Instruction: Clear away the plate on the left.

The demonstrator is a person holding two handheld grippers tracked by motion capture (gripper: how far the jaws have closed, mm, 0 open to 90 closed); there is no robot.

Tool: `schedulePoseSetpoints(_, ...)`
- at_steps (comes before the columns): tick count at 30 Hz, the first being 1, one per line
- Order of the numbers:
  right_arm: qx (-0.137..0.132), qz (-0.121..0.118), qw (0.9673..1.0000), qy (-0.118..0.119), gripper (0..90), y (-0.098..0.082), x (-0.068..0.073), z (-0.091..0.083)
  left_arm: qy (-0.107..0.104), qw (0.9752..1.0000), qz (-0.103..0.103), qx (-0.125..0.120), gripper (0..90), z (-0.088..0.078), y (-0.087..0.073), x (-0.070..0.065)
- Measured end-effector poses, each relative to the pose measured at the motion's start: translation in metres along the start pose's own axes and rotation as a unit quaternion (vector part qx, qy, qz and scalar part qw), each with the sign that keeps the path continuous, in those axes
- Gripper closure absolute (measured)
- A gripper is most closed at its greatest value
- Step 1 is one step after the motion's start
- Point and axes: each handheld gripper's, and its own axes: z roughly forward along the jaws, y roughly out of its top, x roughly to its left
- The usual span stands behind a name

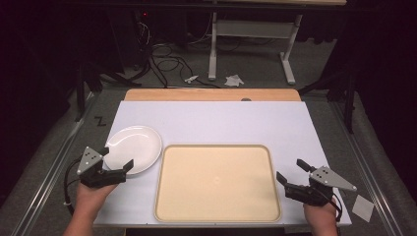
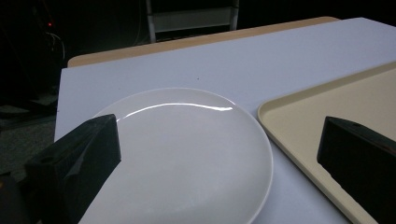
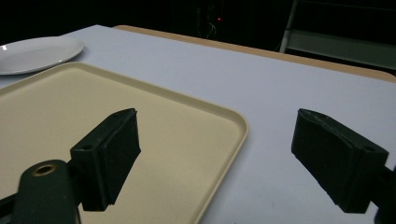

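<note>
I had my left hand-held gripper point(image 1: 118, 158) spread wide and empty, its jaws straddling the near rim of the round white ceramic plate point(image 1: 134, 147), which lay flat on the white tabletop point(image 1: 221, 120) just beside the empty beige plastic tray point(image 1: 216, 182). I judged this a line-up for gripping the rim. My right hand-held gripper point(image 1: 290, 170) waited wide open, holding nothing, off the tray's right edge.

Cables point(image 1: 164, 61), perhaps paper scraps point(image 1: 234, 79).
</note>
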Motion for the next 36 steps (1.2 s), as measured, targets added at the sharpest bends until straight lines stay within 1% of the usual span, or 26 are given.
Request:
schedulePoseSetpoints(5,0.000,-0.002,1.0000,0.001,16.3,0.000,0.000,0.001,0.000,1.0000,0.006,0.000,0.2,0.000,-0.001,0.001)
schedulePoseSetpoints(8,-0.001,-0.002,1.0000,0.002,16.3,0.000,0.000,0.001,-0.003,0.9998,0.018,0.008,0.2,0.001,-0.004,-0.001)
schedulePoseSetpoints(9,-0.001,-0.002,1.0000,0.003,16.3,0.000,0.000,0.001,-0.003,0.9998,0.018,0.008,0.2,0.001,-0.004,-0.001)
schedulePoseSetpoints(10,-0.001,-0.004,1.0000,0.003,16.3,0.000,0.000,0.001,-0.004,0.9997,0.025,0.007,0.2,0.002,-0.004,-0.003)
schedulePoseSetpoints(13,-0.001,-0.002,1.0000,0.003,16.3,0.000,0.000,0.001,-0.008,0.9995,0.028,0.009,0.2,0.002,-0.005,-0.005)
schedulePoseSetpoints(14,-0.001,-0.002,1.0000,0.003,16.3,0.000,0.000,0.001,-0.010,0.9993,0.035,0.012,0.3,0.002,-0.007,-0.007)
schedulePoseSetpoints(15,-0.001,-0.002,1.0000,0.003,16.3,0.000,0.000,0.001,-0.010,0.9993,0.035,0.012,0.3,0.002,-0.007,-0.007)
schedulePoseSetpoints(16,0.000,-0.004,1.0000,0.003,16.3,0.000,0.000,0.001,-0.009,0.9990,0.035,0.027,0.5,0.003,-0.007,-0.009)
schedulePoseSetpoints(17,0.000,-0.004,1.0000,0.003,16.3,0.000,0.000,0.001,-0.009,0.9990,0.035,0.027,0.5,0.003,-0.007,-0.009)
schedulePoseSetpoints(18,0.000,-0.002,1.0000,0.003,16.3,0.000,0.000,0.001,-0.011,0.9983,0.045,0.036,0.6,0.004,-0.009,-0.012)
schedulePoseSetpoints(19,0.000,-0.003,1.0000,0.003,16.3,0.000,0.000,0.001,-0.011,0.9983,0.045,0.036,0.7,0.004,-0.009,-0.012)
schedulePoseSetpoints(20,0.000,-0.004,1.0000,0.003,16.3,0.000,0.000,0.001,-0.011,0.9965,0.069,0.046,0.7,0.005,-0.013,-0.015)
schedulePoseSetpoints(21,0.000,-0.004,1.0000,0.003,16.3,0.000,0.000,0.001,-0.011,0.9965,0.069,0.046,0.7,0.005,-0.013,-0.015)
schedulePoseSetpoints(23,0.001,-0.003,1.0000,0.002,16.3,0.000,0.000,0.002,-0.009,0.9929,0.100,0.063,0.7,0.007,-0.018,-0.019)
schedulePoseSetpoints(24,0.001,-0.003,1.0000,0.002,16.3,0.000,0.000,0.002,-0.006,0.9885,0.131,0.076,0.7,0.009,-0.024,-0.023)
schedulePoseSetpoints(25,0.000,-0.004,1.0000,0.003,16.3,0.000,0.000,0.001,-0.006,0.9885,0.131,0.076,0.6,0.009,-0.024,-0.023)
schedulePoseSetpoints(26,0.000,-0.004,1.0000,0.003,16.3,0.000,0.000,0.001,-0.004,0.9845,0.156,0.080,0.7,0.012,-0.032,-0.027)
schedulePoseSetpoints(27,-0.001,-0.004,1.0000,0.003,16.3,0.000,0.000,0.001,-0.002,0.9884,0.140,0.058,0.6,0.016,-0.039,-0.033)
schedulePoseSetpoints(28,-0.001,-0.003,1.0000,0.004,16.3,0.000,0.000,0.001,0.002,0.9861,0.155,0.060,0.6,0.018,-0.044,-0.034)
schedulePoseSetpoints(29,0.000,-0.003,1.0000,0.004,16.3,0.000,0.000,0.001,0.002,0.9790,0.188,0.080,0.6,0.018,-0.048,-0.034)
schedulePoseSetpoints(30,0.000,-0.003,1.0000,0.003,16.3,0.001,0.000,0.001,-0.010,0.9677,0.235,0.092,0.6,0.018,-0.051,-0.032)
schedulePoseSetpoints(31,0.000,-0.002,1.0000,0.002,16.3,0.001,0.000,0.001,0.002,0.9515,0.275,0.138,0.6,0.014,-0.055,-0.031)
schedulePoseSetpoints(32,0.000,-0.001,1.0000,0.003,16.3,0.001,0.000,0.001,0.006,0.9456,0.290,0.148,0.6,0.015,-0.059,-0.032)
schedulePoseSetpoints(34,-0.001,-0.004,1.0000,0.005,16.3,0.001,0.000,0.001,0.009,0.9371,0.312,0.157,0.7,0.016,-0.065,-0.032)
schedulePoseSetpoints(35,-0.001,-0.004,1.0000,0.005,16.3,0.001,0.000,0.001,0.009,0.9371,0.312,0.157,0.8,0.016,-0.065,-0.032)
schedulePoseSetpoints(36,-0.001,-0.002,1.0000,0.005,16.3,0.001,0.000,0.001,0.015,0.9257,0.338,0.168,1.7,0.019,-0.070,-0.032)
